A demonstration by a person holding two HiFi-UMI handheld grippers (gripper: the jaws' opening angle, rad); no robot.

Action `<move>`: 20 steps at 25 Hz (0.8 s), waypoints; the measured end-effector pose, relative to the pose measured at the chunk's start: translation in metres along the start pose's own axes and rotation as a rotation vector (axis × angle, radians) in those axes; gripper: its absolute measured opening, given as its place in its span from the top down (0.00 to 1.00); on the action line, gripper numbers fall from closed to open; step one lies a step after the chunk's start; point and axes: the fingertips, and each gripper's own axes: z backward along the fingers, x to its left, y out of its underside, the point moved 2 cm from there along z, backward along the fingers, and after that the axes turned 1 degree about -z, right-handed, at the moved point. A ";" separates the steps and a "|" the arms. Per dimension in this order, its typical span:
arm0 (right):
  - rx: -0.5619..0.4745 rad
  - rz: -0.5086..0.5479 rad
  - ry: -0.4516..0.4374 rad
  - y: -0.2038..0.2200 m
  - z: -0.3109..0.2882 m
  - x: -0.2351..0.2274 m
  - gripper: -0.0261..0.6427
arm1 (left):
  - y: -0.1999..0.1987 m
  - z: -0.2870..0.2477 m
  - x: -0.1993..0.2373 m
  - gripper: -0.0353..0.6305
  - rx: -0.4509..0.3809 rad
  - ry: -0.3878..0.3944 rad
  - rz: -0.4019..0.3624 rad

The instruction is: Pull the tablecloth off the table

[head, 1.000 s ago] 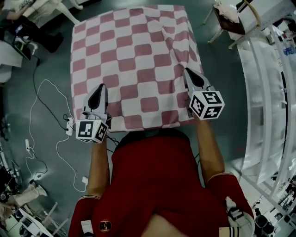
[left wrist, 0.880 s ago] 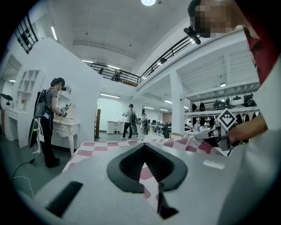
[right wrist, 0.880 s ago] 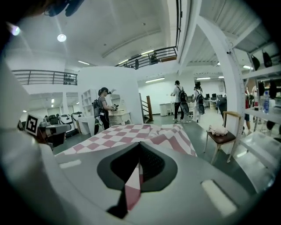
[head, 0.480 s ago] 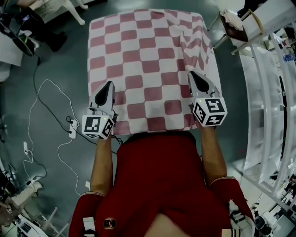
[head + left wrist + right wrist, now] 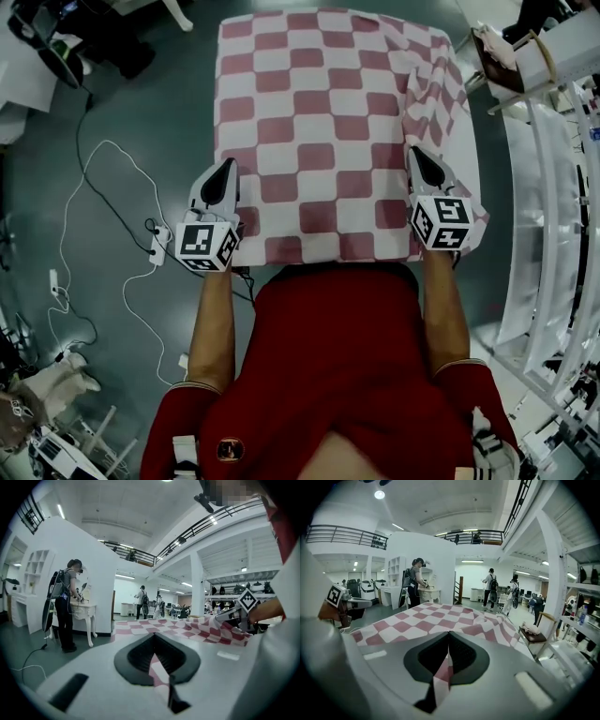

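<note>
Checked pink-and-white fabric, the tablecloth [image 5: 328,141], lay spread over the table in the head view, its long axis running straight away from the person and its near hem hanging just in front of the body; the table itself was hidden beneath it. The left gripper [image 5: 228,167] sat at the near left corner and the right gripper [image 5: 416,155] at the near right corner, both pointing away along the cloth, so that almost the whole sheet lay ahead of the jaws. Neither hand was clearly nearer; the right side showed a rumpled ridge running back from that corner. In the left gripper view, the jaws were closed on a narrow fold of the cloth, and the sheet ran forward and to the right from them towards the other gripper. In the right gripper view, the jaws were likewise pinched tight on a fold, with the cloth stretching ahead and to the left. In my judgement, the coming pull would have to run back towards the person, along the cloth's length, with both hands kept level.
</note>
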 end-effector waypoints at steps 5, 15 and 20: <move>0.027 0.010 0.018 0.003 -0.009 0.006 0.94 | 0.022 0.004 0.034 0.87 0.054 -0.041 0.047; 0.076 0.050 0.024 0.003 -0.015 0.017 0.94 | 0.073 0.000 0.070 0.66 0.216 -0.050 0.211; 0.084 0.053 0.024 0.001 -0.017 0.020 0.94 | 0.093 -0.008 0.074 0.63 0.300 -0.027 0.285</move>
